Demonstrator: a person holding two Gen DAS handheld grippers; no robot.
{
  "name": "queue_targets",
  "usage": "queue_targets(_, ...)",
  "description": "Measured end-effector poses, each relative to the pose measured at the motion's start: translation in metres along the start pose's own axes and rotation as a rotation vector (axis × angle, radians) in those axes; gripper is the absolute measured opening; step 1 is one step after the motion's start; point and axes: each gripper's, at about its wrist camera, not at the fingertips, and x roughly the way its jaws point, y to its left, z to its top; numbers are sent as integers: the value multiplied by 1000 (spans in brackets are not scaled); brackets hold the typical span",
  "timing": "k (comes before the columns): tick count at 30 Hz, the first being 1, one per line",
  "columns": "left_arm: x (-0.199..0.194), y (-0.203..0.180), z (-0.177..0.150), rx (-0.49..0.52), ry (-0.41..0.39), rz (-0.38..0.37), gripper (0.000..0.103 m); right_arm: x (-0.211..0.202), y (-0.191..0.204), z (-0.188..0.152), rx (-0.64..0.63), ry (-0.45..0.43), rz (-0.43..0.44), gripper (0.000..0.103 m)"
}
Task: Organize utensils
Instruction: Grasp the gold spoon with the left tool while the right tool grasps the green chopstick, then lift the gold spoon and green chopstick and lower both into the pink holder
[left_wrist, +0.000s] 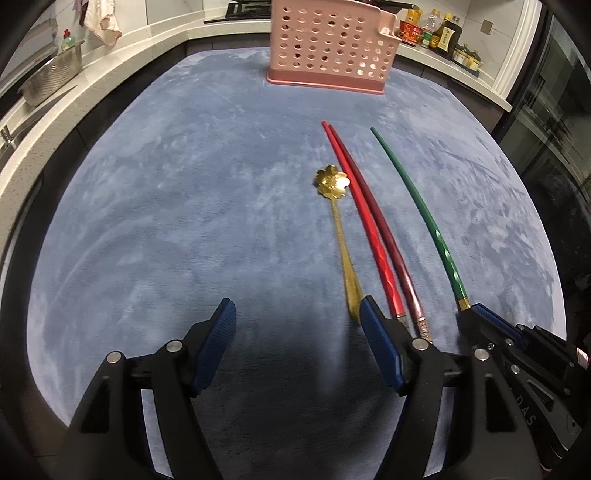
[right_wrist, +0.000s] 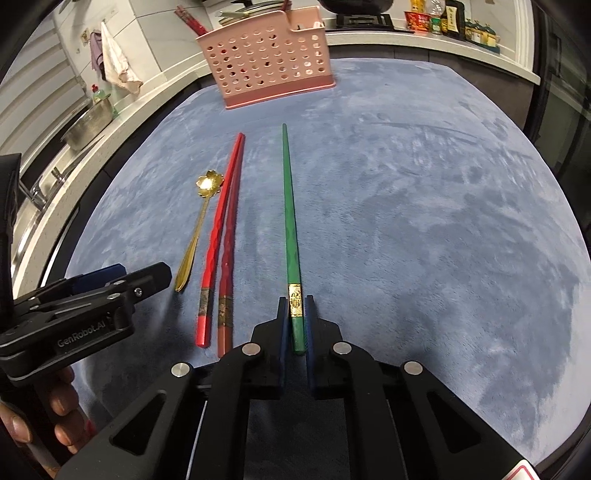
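While the pink perforated plastic basket (right_wrist: 273, 59) stood far ahead of both tools, already holding some utensils, four pieces lay on the blue plush cloth (right_wrist: 424, 221), so most sorting remained. The right gripper (right_wrist: 295, 317) had clamped the near end of the long green chopstick (right_wrist: 290, 221). Just to its left lay the red chopstick pair (right_wrist: 225, 236). The left gripper (left_wrist: 297, 317) stood wide apart, empty, its right finger beside the small gold flower-bowled spoon (left_wrist: 338, 218).
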Motion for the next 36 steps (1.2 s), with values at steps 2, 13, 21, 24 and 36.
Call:
queue_targets(2,2,-2,0,0,3,-6,66,0,-1,-1,6,2,5,7)
queue_targets(13,11,-9,1,17,-1,14,53,1,-2,-2,10,3,17,7)
queue_targets(21,9,-6,2,20,-5,5,14,2,-2,-1,7,3,17,7)
queue_targets(24,6,-5,1,11,-5,-4,13,1,-1,-1,5,2,16,7)
queue_targets(36,-27,5,12,-26,-68,-31,10,-24,0,11,18,-61,26,7)
